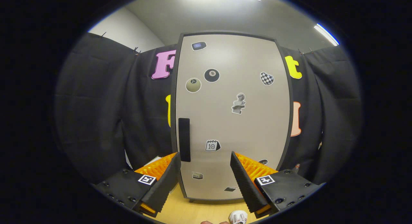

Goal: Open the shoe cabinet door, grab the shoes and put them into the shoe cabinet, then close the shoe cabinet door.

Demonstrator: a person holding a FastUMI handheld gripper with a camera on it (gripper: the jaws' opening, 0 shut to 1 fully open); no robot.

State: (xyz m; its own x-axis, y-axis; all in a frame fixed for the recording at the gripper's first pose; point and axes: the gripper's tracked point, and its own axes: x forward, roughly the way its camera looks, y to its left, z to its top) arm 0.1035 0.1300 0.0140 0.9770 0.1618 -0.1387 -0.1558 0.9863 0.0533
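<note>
The shoe cabinet (231, 117) stands upright on the desk (199, 212), straight ahead of the claw (204, 159), with its door (244, 127) closed flat against the frame. The door looks like a stiff, smooth, light panel that should swing easily on hinges, most likely along its right edge, since the handle (184, 139) sits by the left edge. That handle is a dark upright bar, low on the door; it is the only raised thing on the smooth face, so it is the place to take hold, probably by hooking or pinching it and pulling outward. The rest of the door carries flat stickers, which give no grip.

The claw is released, fingers spread wide with nothing between them. The left finger tip (169, 172) shows just beside the bottom of the handle, apparently not touching it; the right finger lies well to the handle's right.

In front of the cabinet, on the desk below the right finger, lies a small white shoe (238, 217), partly cut off; it seems light, and how soft it is I cannot tell. The door must open before it goes in.
</note>
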